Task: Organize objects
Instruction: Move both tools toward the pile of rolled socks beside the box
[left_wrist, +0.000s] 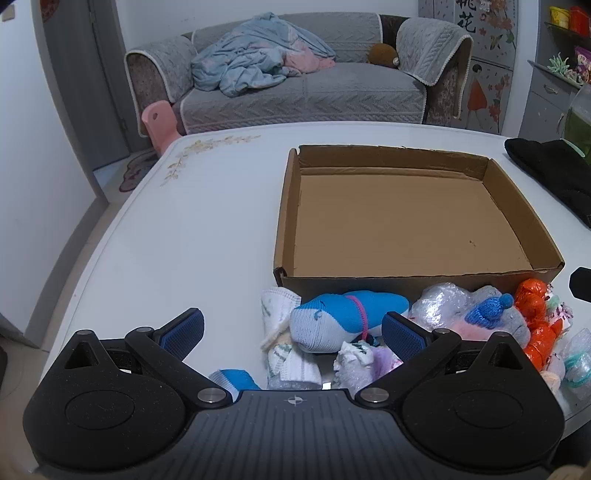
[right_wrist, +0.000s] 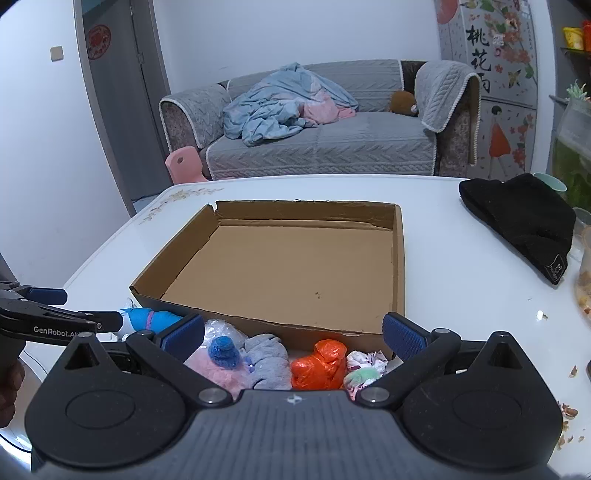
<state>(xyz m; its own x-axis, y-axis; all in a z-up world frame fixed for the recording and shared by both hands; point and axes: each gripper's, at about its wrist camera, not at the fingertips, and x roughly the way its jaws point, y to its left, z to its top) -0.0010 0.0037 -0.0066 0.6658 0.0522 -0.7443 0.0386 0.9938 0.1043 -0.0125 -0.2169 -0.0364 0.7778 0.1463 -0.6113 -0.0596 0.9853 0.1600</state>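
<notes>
An empty shallow cardboard box (left_wrist: 406, 218) (right_wrist: 295, 258) lies on the white table (left_wrist: 184, 229). Several soft items are piled at its near wall: a blue and white sock roll (left_wrist: 343, 317) (right_wrist: 155, 319), white patterned socks (left_wrist: 280, 332), a pink and grey bundle with a blue pompom (left_wrist: 487, 314) (right_wrist: 223, 350), an orange bag (left_wrist: 532, 295) (right_wrist: 317, 363), and a floral bundle (right_wrist: 365, 363). My left gripper (left_wrist: 293, 332) is open above the blue sock roll. My right gripper (right_wrist: 293, 338) is open above the bundles. The left gripper also shows in the right wrist view (right_wrist: 74, 310).
A black knit hat (left_wrist: 554, 173) (right_wrist: 524, 221) lies at the table's right. Nut shells (right_wrist: 569, 410) are scattered at the right edge. A grey sofa (left_wrist: 295, 85) with a blue blanket and a pink stool (left_wrist: 160, 123) stand beyond the table.
</notes>
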